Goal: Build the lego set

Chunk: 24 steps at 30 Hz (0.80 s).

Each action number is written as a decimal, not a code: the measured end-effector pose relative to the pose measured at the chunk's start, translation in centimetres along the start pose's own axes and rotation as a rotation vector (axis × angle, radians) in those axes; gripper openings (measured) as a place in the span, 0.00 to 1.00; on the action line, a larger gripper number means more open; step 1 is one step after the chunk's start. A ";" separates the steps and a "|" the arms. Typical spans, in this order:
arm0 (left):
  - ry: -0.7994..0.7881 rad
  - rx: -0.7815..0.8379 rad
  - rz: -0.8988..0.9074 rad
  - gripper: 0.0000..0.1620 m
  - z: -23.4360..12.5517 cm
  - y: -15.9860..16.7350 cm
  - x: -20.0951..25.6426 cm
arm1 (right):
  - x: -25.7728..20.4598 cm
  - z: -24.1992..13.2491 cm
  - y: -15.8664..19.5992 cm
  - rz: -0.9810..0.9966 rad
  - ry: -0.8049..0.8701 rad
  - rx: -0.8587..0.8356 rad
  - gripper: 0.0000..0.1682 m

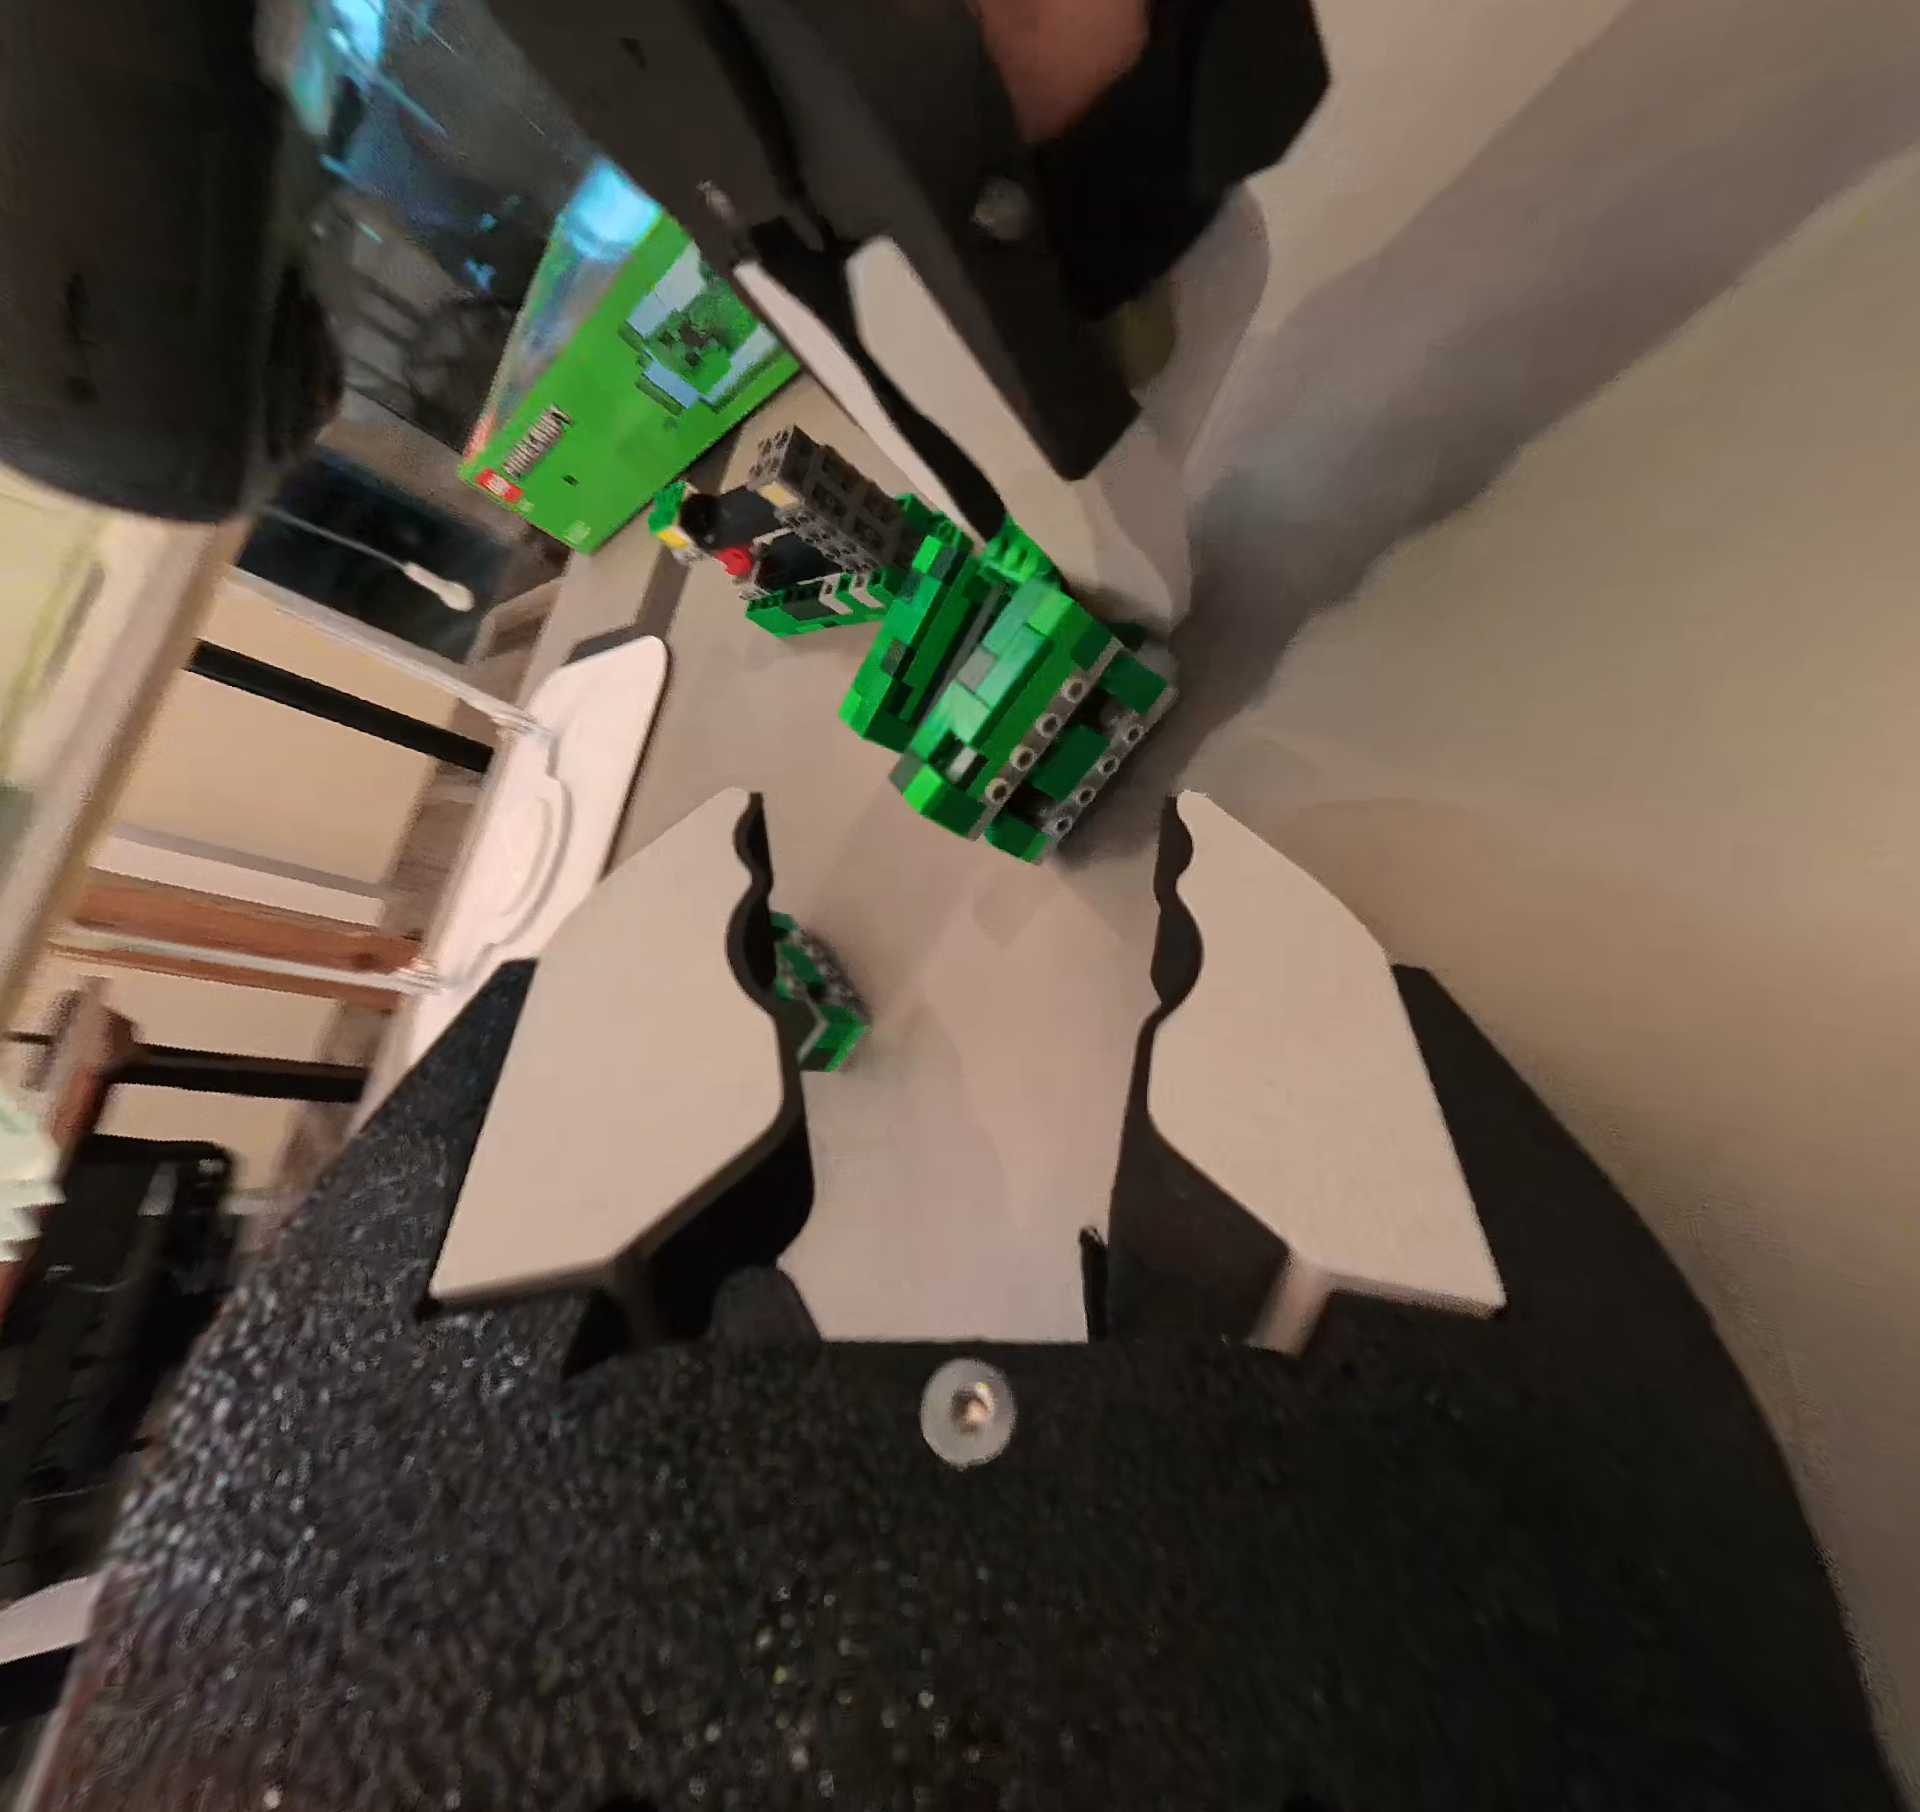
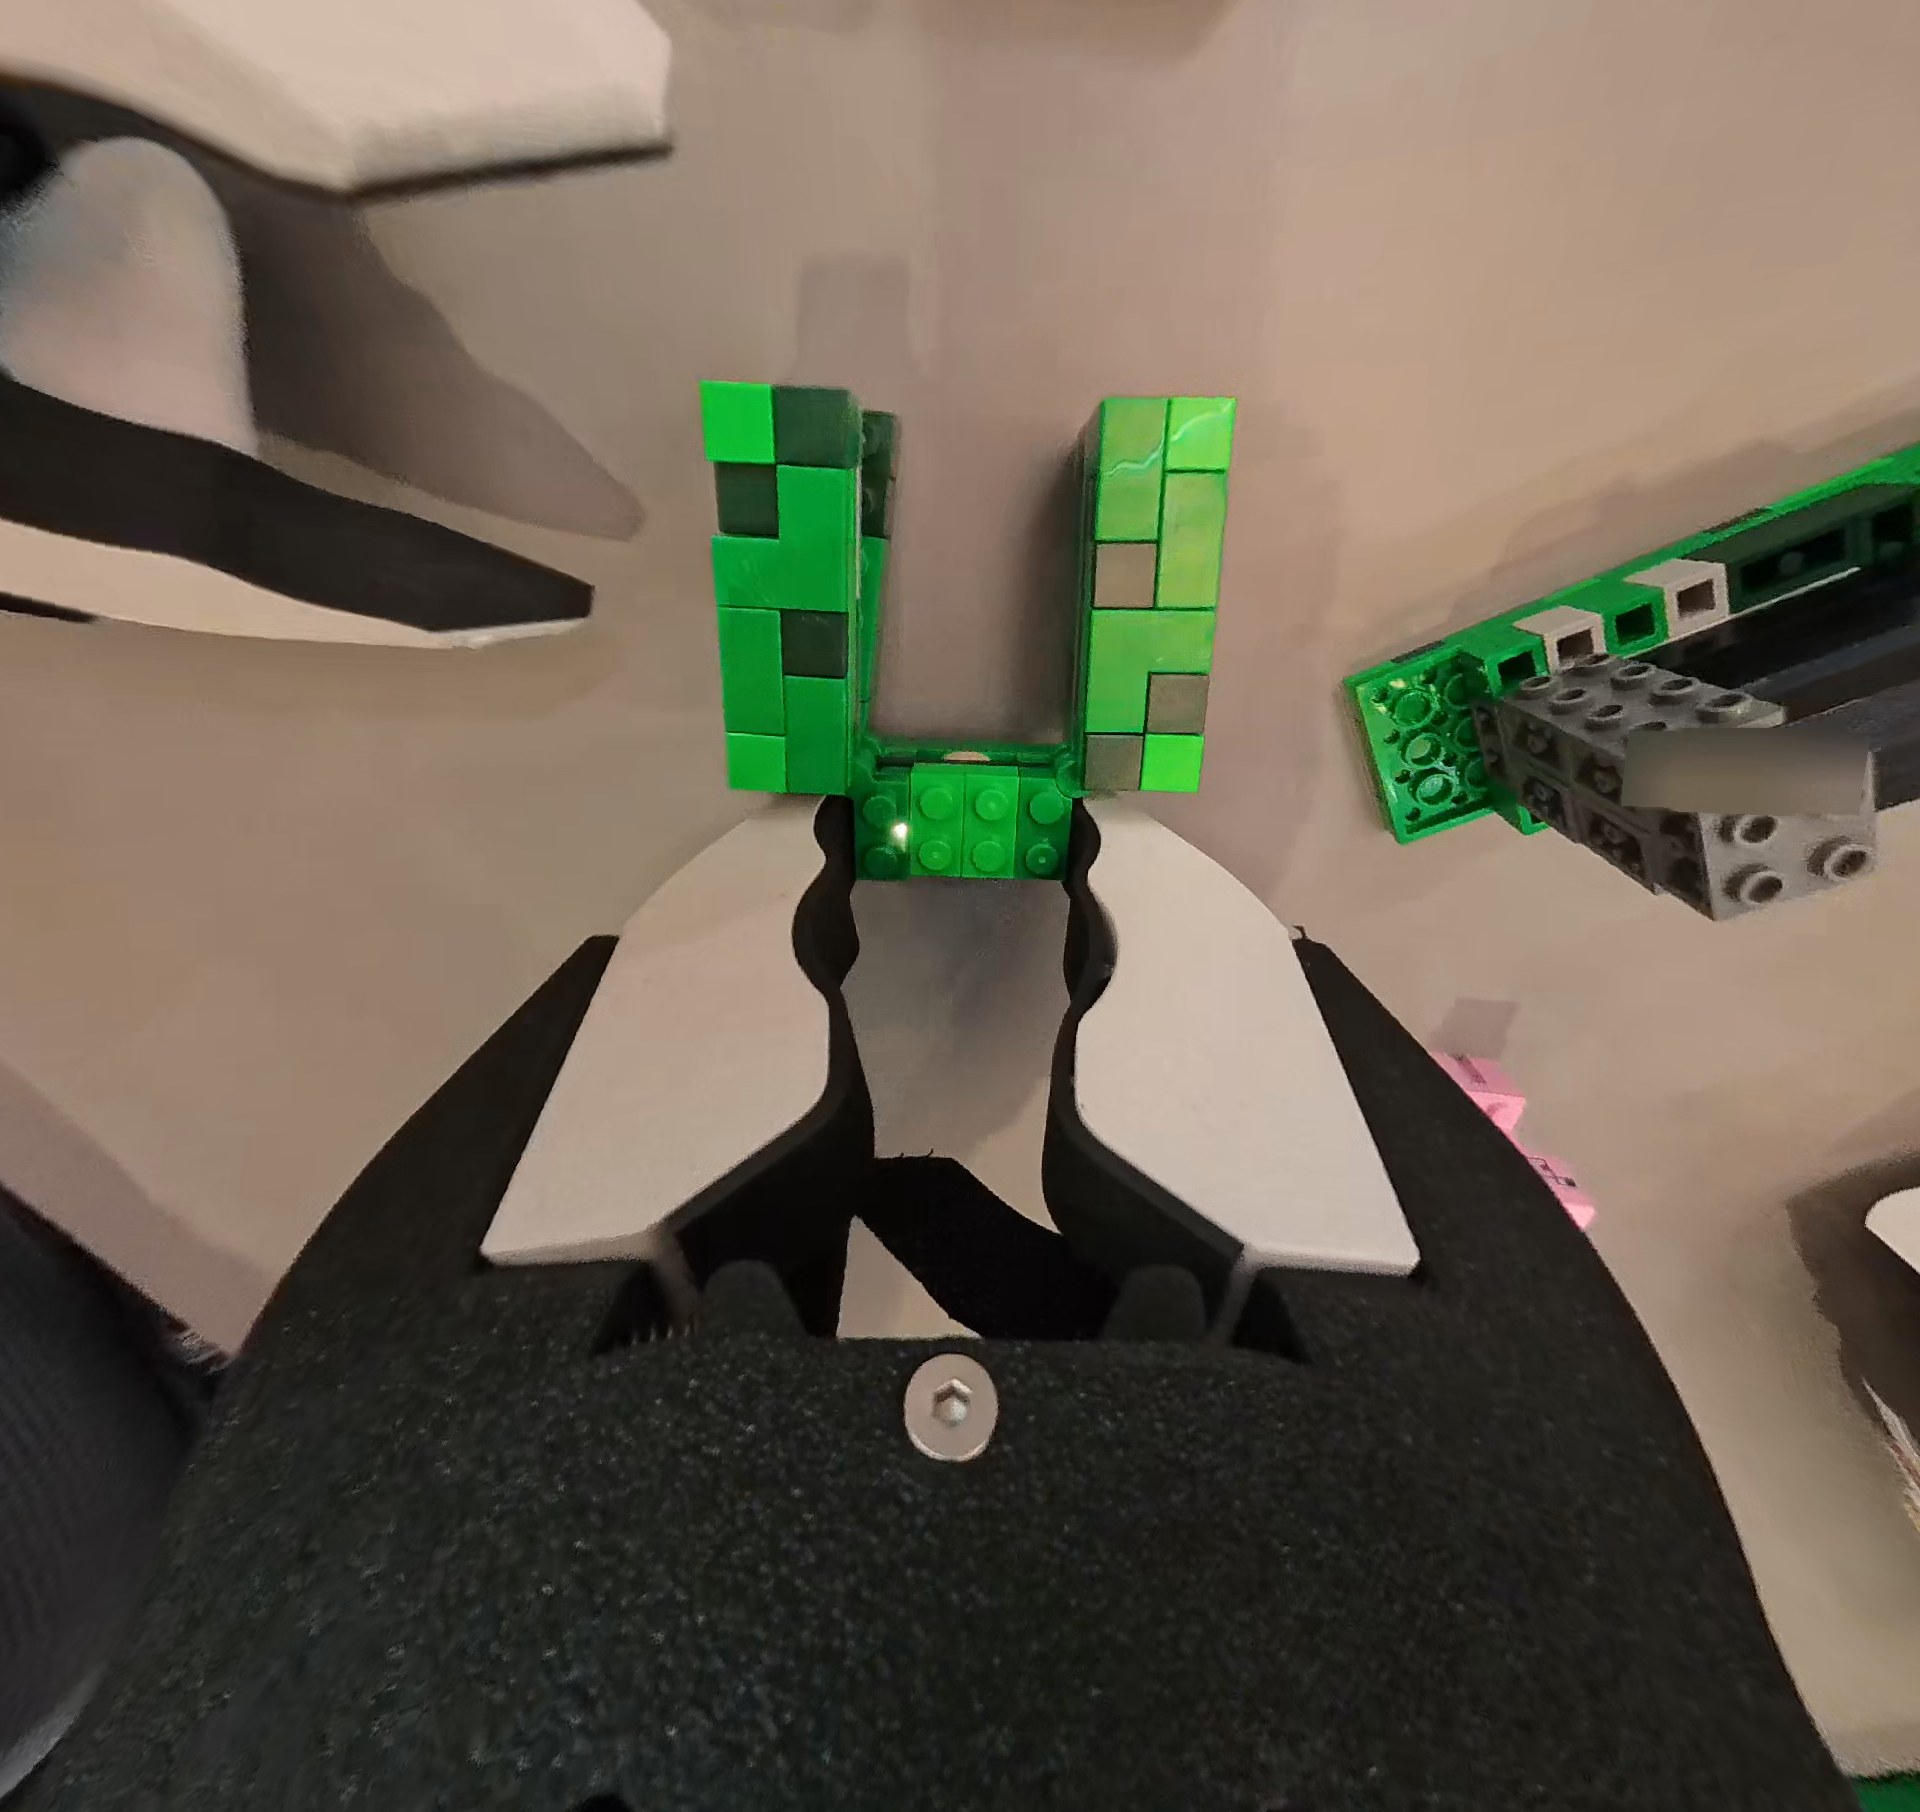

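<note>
My right gripper is shut on the studded base of a green U-shaped lego assembly, whose two mottled green arms point away from it. The assembly also shows in the left wrist view, held by the right gripper just above the pale table. My left gripper is open and empty, facing the assembly from a short distance. A small green and grey lego piece lies on the table beside the inner edge of its left finger.
A grey, black and green lego build lies right of the held assembly and also shows in the left wrist view. A green set box stands behind it. A white tray is at the left. Pink pieces lie at the right.
</note>
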<state>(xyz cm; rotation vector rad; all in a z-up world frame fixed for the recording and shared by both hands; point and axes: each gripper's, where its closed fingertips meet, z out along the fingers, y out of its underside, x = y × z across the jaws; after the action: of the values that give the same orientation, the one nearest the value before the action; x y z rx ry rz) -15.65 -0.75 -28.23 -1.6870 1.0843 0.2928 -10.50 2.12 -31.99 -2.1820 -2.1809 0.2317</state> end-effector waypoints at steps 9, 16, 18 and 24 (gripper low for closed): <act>-0.017 -0.081 0.158 0.43 0.9 1.0 1.1 | -0.4 0.2 0.0 -0.029 0.009 -0.005 0.22; -0.082 -0.038 0.217 0.47 0.2 -0.2 0.4 | -1.8 -1.5 -0.3 -0.054 -0.092 0.057 0.22; -0.099 -0.013 0.250 0.46 -0.1 -1.0 0.4 | -2.4 -2.3 -0.3 -0.073 -0.132 0.059 0.22; -0.094 0.040 0.318 0.36 -0.8 -2.5 1.1 | -4.2 -3.3 0.3 -0.115 -0.243 0.027 0.22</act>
<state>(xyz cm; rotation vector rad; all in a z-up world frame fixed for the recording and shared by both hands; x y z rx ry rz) -13.38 -1.91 -27.07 -1.4479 1.2785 0.5442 -9.70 -1.88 -28.48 -2.1029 -2.4008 0.5430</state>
